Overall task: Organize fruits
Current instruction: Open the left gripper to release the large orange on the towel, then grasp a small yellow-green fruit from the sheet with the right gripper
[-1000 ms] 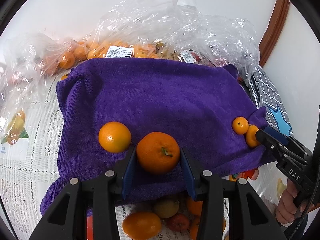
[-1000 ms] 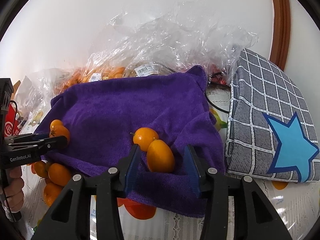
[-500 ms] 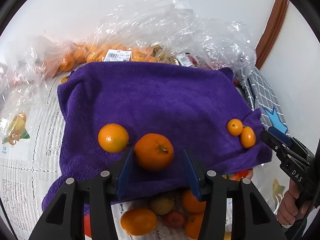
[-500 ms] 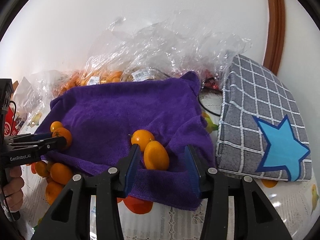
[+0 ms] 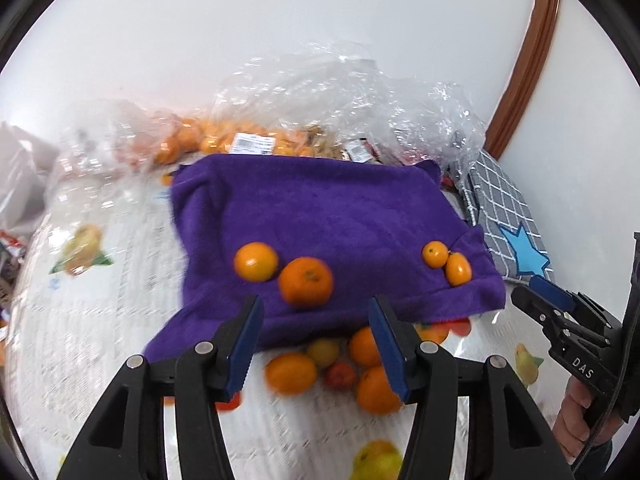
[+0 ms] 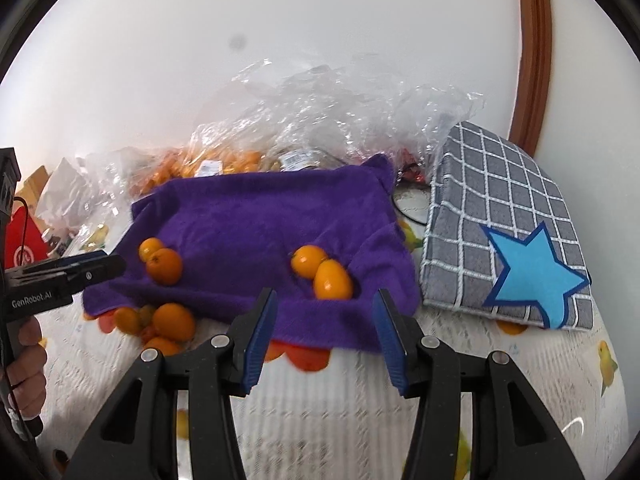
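Left wrist view: 4 fruits on the purple towel

Both tongs, left (image 5: 314,344) and right (image 6: 324,332), are opening and hold nothing. 2 oranges (image 5: 306,286) and 2 small fruits (image 6: 332,280) sit on the towel (image 5: 320,216). More fruit (image 5: 290,372) lies on the table (image 5: 120,320).

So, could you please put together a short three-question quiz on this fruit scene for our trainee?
1. True or false: four fruits lie on the purple towel.
2. Multiple choice: the grey checked cushion bears A) a red circle, B) a blue star, C) a green leaf.
3. Is anything held between the pads of the left claw or the right claw?

Key: 1. True: a large orange beside a rounder one, plus two small fruits near the towel's right corner. 2. B. 3. No; both claws are opening with nothing between the pads.
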`<state>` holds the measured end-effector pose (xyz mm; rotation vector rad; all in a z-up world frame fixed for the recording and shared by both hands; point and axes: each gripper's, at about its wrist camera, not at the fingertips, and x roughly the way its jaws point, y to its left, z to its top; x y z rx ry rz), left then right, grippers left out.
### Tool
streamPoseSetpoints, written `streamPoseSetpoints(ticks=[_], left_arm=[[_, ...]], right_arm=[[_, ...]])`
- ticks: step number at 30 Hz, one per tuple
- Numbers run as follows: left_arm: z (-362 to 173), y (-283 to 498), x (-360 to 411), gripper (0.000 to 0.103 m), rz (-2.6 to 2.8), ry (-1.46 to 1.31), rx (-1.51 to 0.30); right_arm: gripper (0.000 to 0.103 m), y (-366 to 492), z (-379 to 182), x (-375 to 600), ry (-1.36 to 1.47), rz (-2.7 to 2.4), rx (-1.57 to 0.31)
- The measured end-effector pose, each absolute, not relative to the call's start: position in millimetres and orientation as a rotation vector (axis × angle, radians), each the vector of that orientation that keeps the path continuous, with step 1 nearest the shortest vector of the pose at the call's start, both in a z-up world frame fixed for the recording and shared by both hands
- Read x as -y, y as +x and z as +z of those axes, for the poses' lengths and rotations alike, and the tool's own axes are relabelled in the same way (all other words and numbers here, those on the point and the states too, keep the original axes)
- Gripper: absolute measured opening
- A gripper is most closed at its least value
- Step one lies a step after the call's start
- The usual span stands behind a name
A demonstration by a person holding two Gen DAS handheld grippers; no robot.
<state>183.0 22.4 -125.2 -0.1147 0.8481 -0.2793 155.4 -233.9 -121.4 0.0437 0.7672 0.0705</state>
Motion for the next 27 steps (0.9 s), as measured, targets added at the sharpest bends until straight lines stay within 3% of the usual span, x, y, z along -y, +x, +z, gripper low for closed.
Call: streamPoseSetpoints(ticks=[10, 22, 27], left_arm=[[-137, 146, -69, 0.053, -0.185, -0.109, -0.886], [-143, 129, -89, 0.053, -0.156, -0.119, -0.902], [-148, 132, -80, 0.053, -0.189, -0.117, -0.910]], right_arm=[[0.049, 115, -141, 193, 0.048, 0.165, -0.836], [0.038, 98, -184, 147, 0.031, 0.257, -0.935], [0.029, 102, -194, 141, 0.019, 0.254, -0.958]])
